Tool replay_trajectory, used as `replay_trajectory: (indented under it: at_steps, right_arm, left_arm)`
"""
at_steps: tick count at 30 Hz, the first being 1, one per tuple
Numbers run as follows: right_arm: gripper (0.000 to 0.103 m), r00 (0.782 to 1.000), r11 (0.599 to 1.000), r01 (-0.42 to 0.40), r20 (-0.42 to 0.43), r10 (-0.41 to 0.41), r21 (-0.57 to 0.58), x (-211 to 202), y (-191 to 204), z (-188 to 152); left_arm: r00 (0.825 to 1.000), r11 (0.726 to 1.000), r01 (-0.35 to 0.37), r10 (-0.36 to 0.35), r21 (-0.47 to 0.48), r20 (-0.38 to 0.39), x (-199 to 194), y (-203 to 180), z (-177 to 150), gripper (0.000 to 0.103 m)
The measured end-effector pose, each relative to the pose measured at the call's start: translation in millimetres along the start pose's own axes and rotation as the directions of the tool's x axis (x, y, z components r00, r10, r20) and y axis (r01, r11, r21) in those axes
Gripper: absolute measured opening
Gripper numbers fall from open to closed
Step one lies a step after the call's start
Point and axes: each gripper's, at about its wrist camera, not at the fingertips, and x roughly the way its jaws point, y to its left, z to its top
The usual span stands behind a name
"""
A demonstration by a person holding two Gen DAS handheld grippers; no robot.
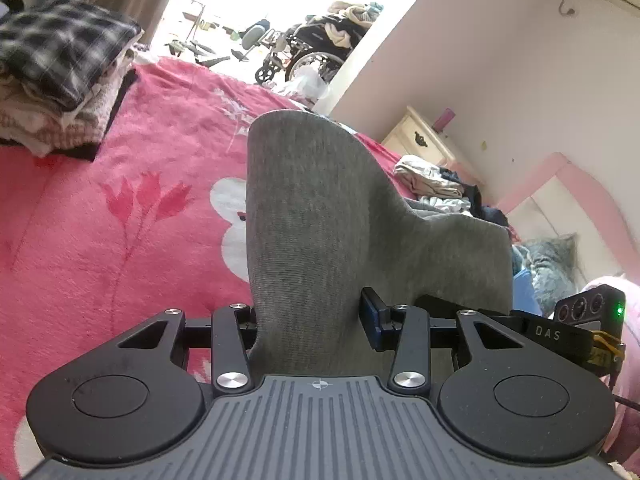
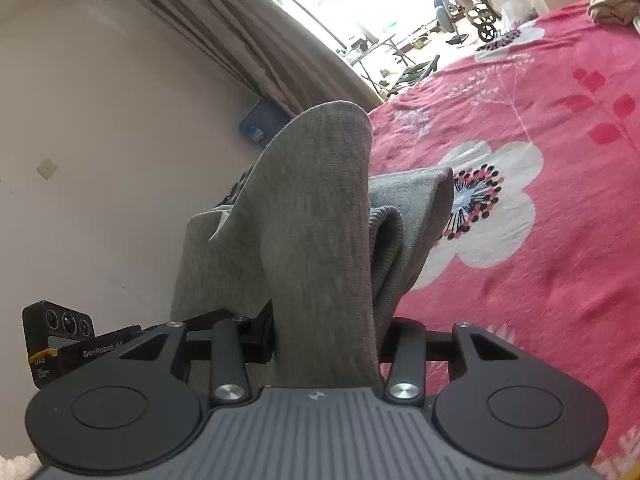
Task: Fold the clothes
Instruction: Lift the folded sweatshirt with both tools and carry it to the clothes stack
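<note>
So, count first: two grippers, one grey garment (image 1: 320, 216) between them. The left gripper (image 1: 312, 320) has its jaws clamped on a fold of the grey knit, and the cloth stands up tall in front of the camera, held off the bed. The right gripper (image 2: 326, 332) is clenched on the same garment (image 2: 312, 220), with a thick bunch of layers squeezed between its fingers and a doubled-over edge hanging to the right. Each wrist view catches the other gripper's camera block poking out at the side, so the two are close together.

Other stuff: one pink floral blanket (image 1: 120, 208) covering the bed, one stack of folded clothes (image 1: 64, 80) at the far left with a black-and-white plaid piece on top, one loose heap of unfolded laundry (image 1: 440, 188) at the far right near a cream nightstand (image 1: 424, 136), and one wheelchair (image 1: 312, 52) in the bright doorway beyond.

Room to move: the blanket under and left of the garment is bare pink fleece in the left view, wide open out to the stack. In the right view the big white flower (image 2: 488, 208) area to the right is free too. The wall and a curtain (image 2: 240, 32) close off the left side there.
</note>
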Motion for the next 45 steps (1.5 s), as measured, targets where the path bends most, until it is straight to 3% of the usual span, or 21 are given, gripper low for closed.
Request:
replay_trajectory:
  at_steps: [7, 13, 19, 24, 31, 35, 39, 45]
  right_arm:
    - [0.046, 0.999, 1.000, 0.018, -0.032, -0.018, 0.008, 11, -10, 10]
    - [0.046, 0.993, 0.997, 0.042, -0.115, -0.034, 0.065, 14, 6, 59]
    - [0.045, 0.983, 0.992, 0.031, -0.181, -0.008, 0.122, 11, 57, 132]
    - [0.045, 0.978, 0.993, -0.018, -0.202, 0.042, 0.118, 2, 112, 187]
    - [0.045, 0.969, 0.990, -0.118, -0.209, 0.133, 0.082, -4, 151, 231]
    - [0.045, 0.962, 0.983, -0.166, -0.208, 0.178, 0.074, 11, 155, 234]
    - [0.045, 0.955, 0.982, -0.157, -0.238, 0.177, 0.102, 31, 162, 229]
    - [0.045, 0.945, 0.971, -0.146, -0.264, 0.194, 0.191, 78, 178, 225]
  left_arm:
    - [1.000, 1.000, 0.010, -0.010, -0.020, -0.021, 12, 5, 8, 0.041]
    - [0.998, 0.998, -0.007, 0.003, -0.057, -0.067, 0, -14, 63, 0.041]
    - [0.993, 0.994, -0.036, 0.025, -0.099, -0.113, -24, -42, 132, 0.041]
    - [0.987, 0.988, -0.127, 0.117, -0.088, -0.113, -72, -89, 193, 0.041]
    - [0.982, 0.971, -0.189, 0.189, -0.146, -0.013, -110, -120, 220, 0.041]
    - [0.976, 0.967, -0.202, 0.211, -0.156, 0.045, -112, -114, 218, 0.041]
    - [0.974, 0.952, -0.209, 0.222, -0.223, 0.034, -116, -90, 226, 0.041]
    - [0.974, 0.950, -0.221, 0.228, -0.218, 0.006, -122, -43, 249, 0.041]
